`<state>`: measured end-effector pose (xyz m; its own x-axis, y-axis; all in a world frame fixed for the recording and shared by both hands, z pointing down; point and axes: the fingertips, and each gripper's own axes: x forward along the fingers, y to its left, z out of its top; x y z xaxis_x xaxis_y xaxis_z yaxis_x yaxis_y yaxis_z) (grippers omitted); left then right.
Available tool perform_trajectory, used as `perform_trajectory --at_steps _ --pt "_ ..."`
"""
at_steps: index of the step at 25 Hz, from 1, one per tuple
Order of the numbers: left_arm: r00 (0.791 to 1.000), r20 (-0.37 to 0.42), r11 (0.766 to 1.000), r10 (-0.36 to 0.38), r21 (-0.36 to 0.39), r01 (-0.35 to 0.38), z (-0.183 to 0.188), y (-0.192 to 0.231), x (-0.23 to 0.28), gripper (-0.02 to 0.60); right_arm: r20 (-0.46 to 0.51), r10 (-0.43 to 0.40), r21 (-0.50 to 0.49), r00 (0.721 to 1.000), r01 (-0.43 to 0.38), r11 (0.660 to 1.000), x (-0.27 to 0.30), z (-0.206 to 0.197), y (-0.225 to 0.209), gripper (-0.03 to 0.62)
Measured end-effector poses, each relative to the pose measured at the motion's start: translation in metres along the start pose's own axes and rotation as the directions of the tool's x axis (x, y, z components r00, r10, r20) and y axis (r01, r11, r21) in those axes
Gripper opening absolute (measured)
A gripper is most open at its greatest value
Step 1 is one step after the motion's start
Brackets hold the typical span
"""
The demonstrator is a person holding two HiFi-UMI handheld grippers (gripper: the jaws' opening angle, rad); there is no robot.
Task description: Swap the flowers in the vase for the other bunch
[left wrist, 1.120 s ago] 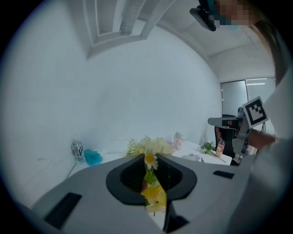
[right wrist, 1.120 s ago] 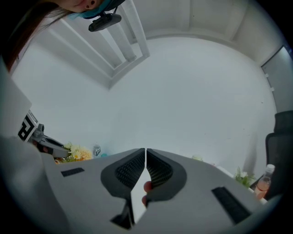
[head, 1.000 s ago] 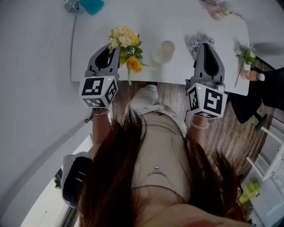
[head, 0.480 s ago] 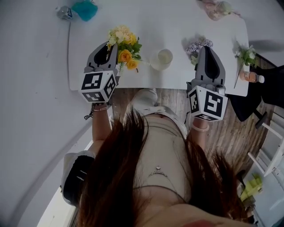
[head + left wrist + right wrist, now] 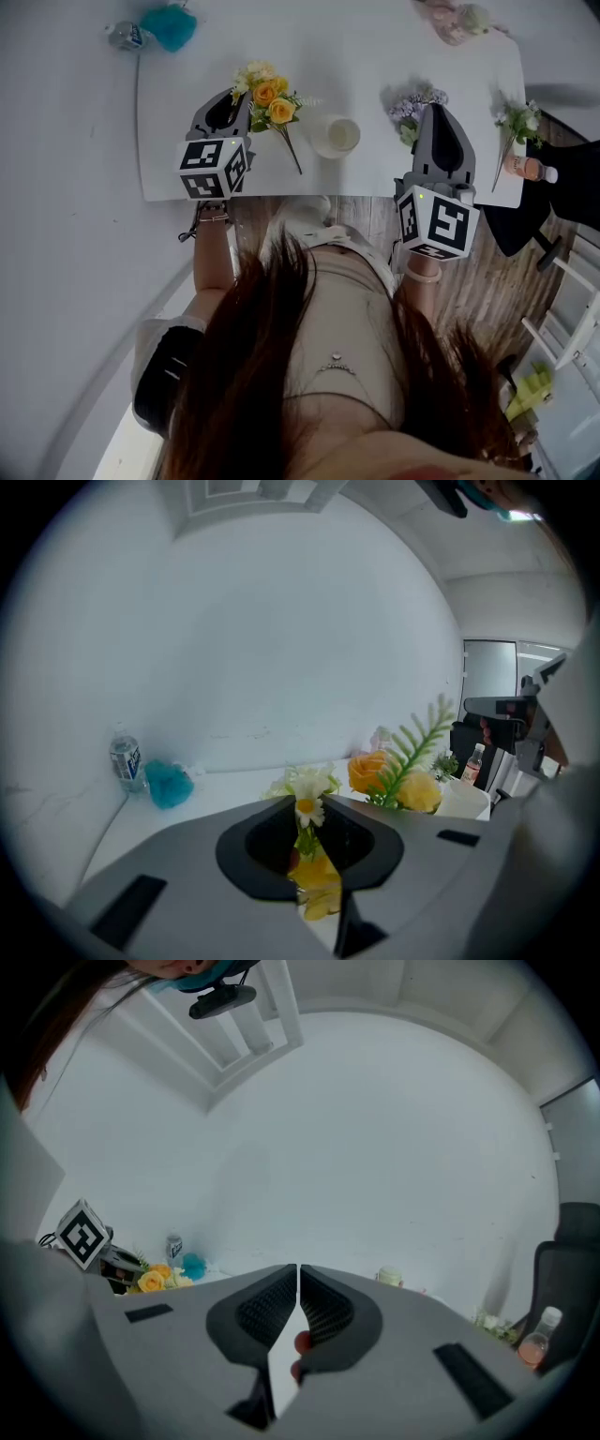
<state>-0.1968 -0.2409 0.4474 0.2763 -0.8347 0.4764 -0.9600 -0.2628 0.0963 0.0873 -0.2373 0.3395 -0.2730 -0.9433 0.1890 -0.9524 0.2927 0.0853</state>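
My left gripper (image 5: 236,96) is shut on a bunch of yellow and orange flowers (image 5: 265,92), low over the white table (image 5: 178,131); the bunch's stem (image 5: 291,150) slants toward the table's near edge. In the left gripper view a daisy and yellow blooms (image 5: 309,841) sit between the jaws of the left gripper (image 5: 309,808). A white vase (image 5: 336,135) stands just right of the bunch, with no flowers in it. My right gripper (image 5: 431,109) is shut with nothing in it, and in its own view (image 5: 297,1271) the jaws meet. A purple bunch (image 5: 411,100) lies by its tip.
A teal puff (image 5: 172,25) and a water bottle (image 5: 122,36) stand at the table's far left. Pink flowers (image 5: 459,17) lie at the far right corner. A small green-and-white sprig (image 5: 520,120) and a pinkish bottle (image 5: 530,169) stand at the right edge, by a black chair (image 5: 548,202).
My left gripper has carried the yellow bunch forward and down over the table, so its stem no longer hangs past the near edge. The right gripper has edged forward a little.
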Motion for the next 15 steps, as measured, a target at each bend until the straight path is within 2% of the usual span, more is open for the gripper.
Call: perform_trajectory --at_steps 8,15 --pt "0.998 -0.063 1.0 -0.002 -0.029 0.0 -0.027 0.013 0.03 0.054 -0.028 0.001 -0.014 1.0 -0.001 1.0 0.006 -0.01 -0.005 0.029" --pt "0.995 -0.101 0.996 0.002 -0.086 -0.011 -0.048 0.026 0.052 0.055 -0.05 -0.008 -0.026 0.999 0.006 1.0 0.01 -0.015 -0.009 0.029"
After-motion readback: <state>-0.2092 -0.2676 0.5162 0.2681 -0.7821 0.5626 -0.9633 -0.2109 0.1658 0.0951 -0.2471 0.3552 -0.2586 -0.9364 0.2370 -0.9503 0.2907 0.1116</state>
